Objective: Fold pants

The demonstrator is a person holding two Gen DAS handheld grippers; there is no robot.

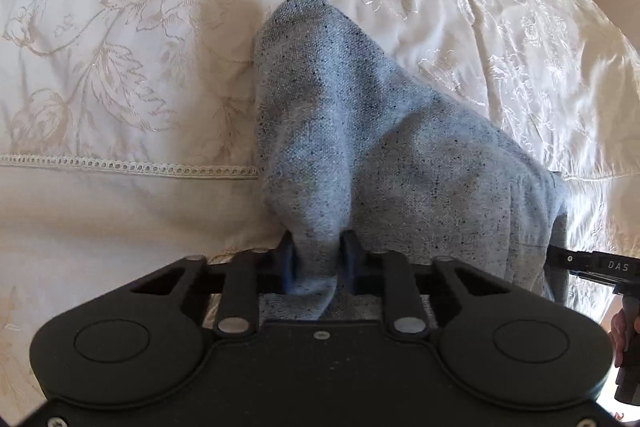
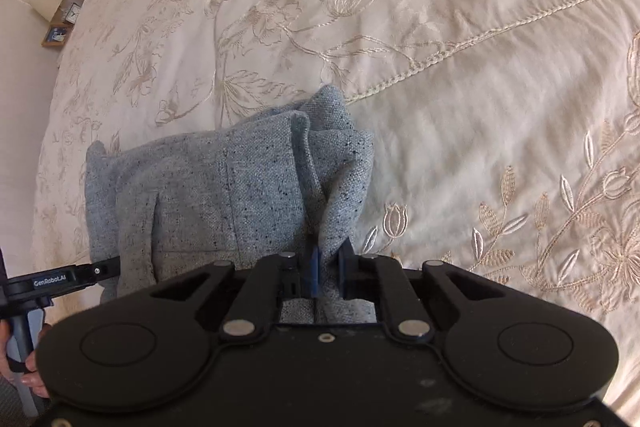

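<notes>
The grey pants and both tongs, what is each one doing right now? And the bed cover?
Grey pants: bunched and folded over, lifted at both ends, hanging down onto the bed.
Left tongs: shut on a fold of the pants.
Right tongs: shut on a pants edge.
Embroidered bedspread: spread over the bed, slightly wrinkled.
Bedside lamp: upright; lit or not, cannot tell.

Open bedspread [image 2: 480,155] lies bare on every side of the bunched grey pants [image 2: 224,195] — the sole obstacle there; a bedside stand [image 2: 60,27] with lamp [image 2: 46,1] sits well apart at the bed's far corner.
</notes>
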